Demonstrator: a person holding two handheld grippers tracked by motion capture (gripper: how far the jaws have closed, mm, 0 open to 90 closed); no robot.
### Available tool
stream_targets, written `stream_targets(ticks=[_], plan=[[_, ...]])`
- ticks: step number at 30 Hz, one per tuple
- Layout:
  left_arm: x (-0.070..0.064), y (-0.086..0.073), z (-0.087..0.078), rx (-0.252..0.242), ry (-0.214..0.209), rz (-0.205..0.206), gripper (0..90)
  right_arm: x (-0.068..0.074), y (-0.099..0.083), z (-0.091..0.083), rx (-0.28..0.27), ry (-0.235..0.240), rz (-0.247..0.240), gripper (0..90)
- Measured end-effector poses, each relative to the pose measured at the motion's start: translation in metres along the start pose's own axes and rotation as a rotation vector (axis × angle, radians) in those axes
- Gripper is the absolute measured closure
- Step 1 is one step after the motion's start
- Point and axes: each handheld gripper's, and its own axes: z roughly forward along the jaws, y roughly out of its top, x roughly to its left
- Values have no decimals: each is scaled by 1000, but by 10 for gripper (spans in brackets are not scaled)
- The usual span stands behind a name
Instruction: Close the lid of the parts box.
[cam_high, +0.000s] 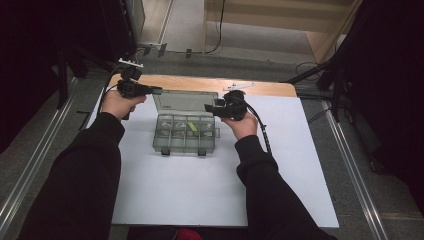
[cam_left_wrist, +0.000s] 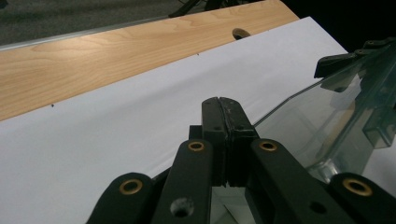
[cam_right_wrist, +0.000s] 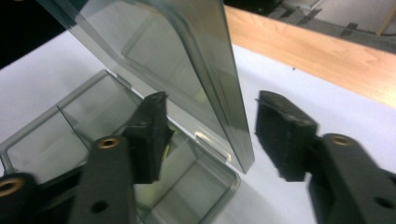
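Observation:
A clear plastic compartment box sits on the white sheet with its lid raised upright. A small yellow-green piece lies in one compartment. My left gripper is at the lid's upper left corner. In the left gripper view its jaws are pressed together with nothing between them, and the lid stands just to their right. My right gripper is at the lid's right edge. It is open, with one jaw on each side of the lid and the box below.
The white sheet covers most of a wooden table, whose bare strip runs along the far side. The right gripper's cable trails over the sheet. Dark stands and cables surround the table.

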Motion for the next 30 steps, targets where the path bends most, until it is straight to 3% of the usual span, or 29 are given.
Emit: stream_targets(ticks=[5, 11, 17, 21, 24, 26, 30], plan=[[-1, 0, 0, -4, 2, 3, 894, -2, -2, -7, 8, 12, 3, 391], [-1, 0, 0, 3, 5, 6, 893, -6, -4, -23, 17, 17, -11, 464], [-2, -1, -1, 8, 5, 15, 893, -12, -6, -35, 69, 50, 13, 738], [-4, 0, -3, 2, 0, 16, 893, -20, -1, -40, 97, 60, 63, 900], [-4, 0, -3, 5, 2, 22, 892, -24, 6, -42, 96, 74, 95, 900], [-4, 0, -4, 0, -5, 17, 893, -25, 13, -43, 104, 58, 102, 900], [-6, 0, -5, 2, -9, 21, 893, -25, 26, -44, 76, 55, 113, 900]])
